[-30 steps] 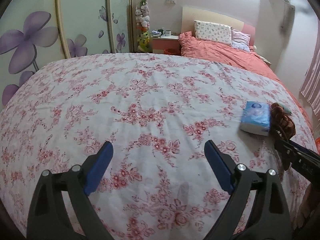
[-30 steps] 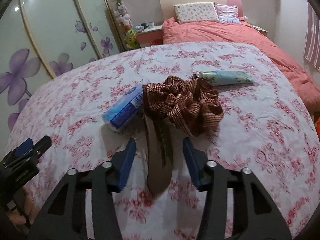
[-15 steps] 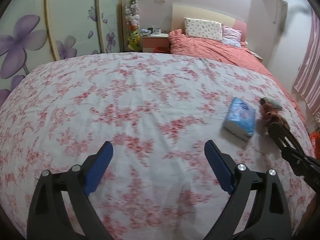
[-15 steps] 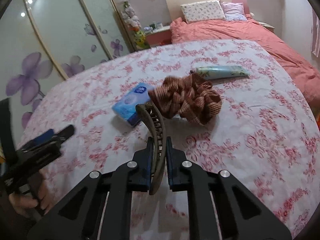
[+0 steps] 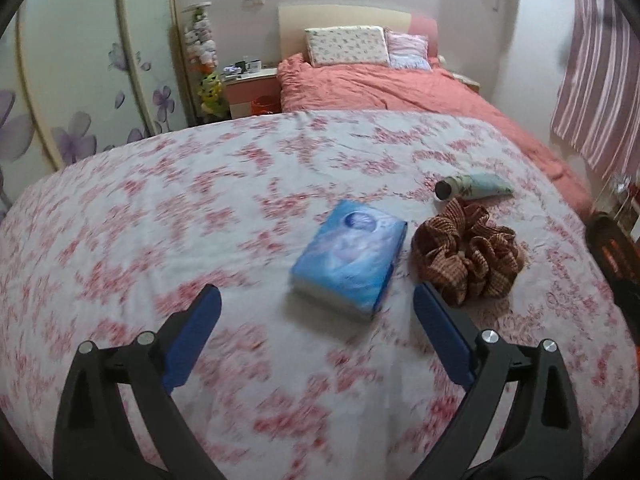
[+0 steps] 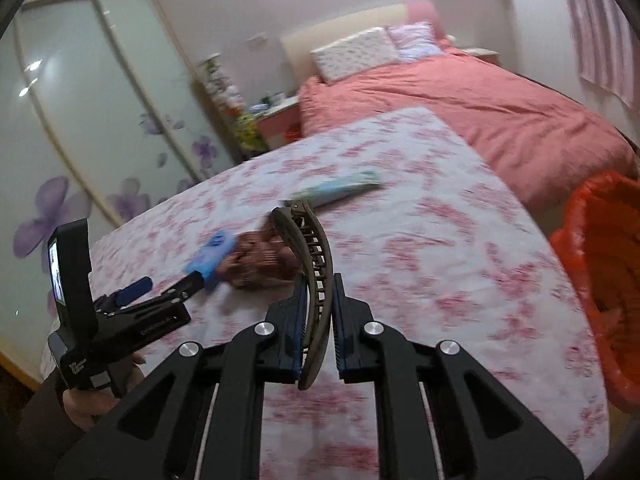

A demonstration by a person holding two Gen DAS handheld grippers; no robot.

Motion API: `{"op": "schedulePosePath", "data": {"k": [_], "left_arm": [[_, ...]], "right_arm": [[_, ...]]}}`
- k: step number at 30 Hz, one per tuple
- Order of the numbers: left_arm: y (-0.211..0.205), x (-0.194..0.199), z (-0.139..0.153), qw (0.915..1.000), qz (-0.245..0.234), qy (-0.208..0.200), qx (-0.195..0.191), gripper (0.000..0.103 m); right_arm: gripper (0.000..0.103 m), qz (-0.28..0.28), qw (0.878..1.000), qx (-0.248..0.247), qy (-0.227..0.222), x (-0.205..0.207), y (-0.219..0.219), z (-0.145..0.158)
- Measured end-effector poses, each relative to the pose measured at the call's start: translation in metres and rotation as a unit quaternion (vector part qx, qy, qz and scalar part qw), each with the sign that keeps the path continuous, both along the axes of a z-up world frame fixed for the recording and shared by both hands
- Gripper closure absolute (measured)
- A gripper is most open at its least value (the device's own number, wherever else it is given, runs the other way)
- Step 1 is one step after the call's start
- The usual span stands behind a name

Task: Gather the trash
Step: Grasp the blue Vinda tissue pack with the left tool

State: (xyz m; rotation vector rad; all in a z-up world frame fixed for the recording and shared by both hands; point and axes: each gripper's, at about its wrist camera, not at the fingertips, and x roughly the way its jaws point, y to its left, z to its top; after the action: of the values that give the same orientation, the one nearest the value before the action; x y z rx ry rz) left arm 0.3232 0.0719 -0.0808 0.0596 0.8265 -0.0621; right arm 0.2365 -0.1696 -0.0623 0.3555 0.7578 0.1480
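My right gripper (image 6: 318, 292) is shut on a long brown hair clip (image 6: 310, 264) and holds it up above the floral bedspread (image 6: 420, 248). My left gripper (image 5: 316, 308) is open and empty, just in front of a blue tissue pack (image 5: 348, 260). A brown checked scrunchie (image 5: 468, 258) lies right of the pack, and a pale green tube (image 5: 472, 186) lies behind it. In the right wrist view the pack (image 6: 210, 258), the scrunchie (image 6: 260, 262) and the tube (image 6: 340, 192) lie beyond the clip, and the left gripper (image 6: 168, 286) shows at the left.
An orange bin bag (image 6: 600, 276) stands open at the right edge of the bedspread. A salmon-covered bed (image 5: 400, 84) with pillows lies behind. A wardrobe with purple flower doors (image 6: 100, 120) is at the left, and a nightstand (image 5: 252, 88) is at the back.
My right gripper closed on the hair clip, lifted it off the bedspread and swung right toward the orange bag. My left gripper moved right to the tissue pack.
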Motion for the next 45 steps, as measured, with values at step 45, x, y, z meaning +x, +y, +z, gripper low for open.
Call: {"op": "schedulePosePath", "data": {"k": [45], "left_arm": [[0.008, 0.003, 0.001, 0.9992, 0.027, 0.031, -0.003, 0.046]], "right_arm": [[0.091, -0.04, 0.999, -0.01, -0.007, -0.015, -0.037, -0.008]]}}
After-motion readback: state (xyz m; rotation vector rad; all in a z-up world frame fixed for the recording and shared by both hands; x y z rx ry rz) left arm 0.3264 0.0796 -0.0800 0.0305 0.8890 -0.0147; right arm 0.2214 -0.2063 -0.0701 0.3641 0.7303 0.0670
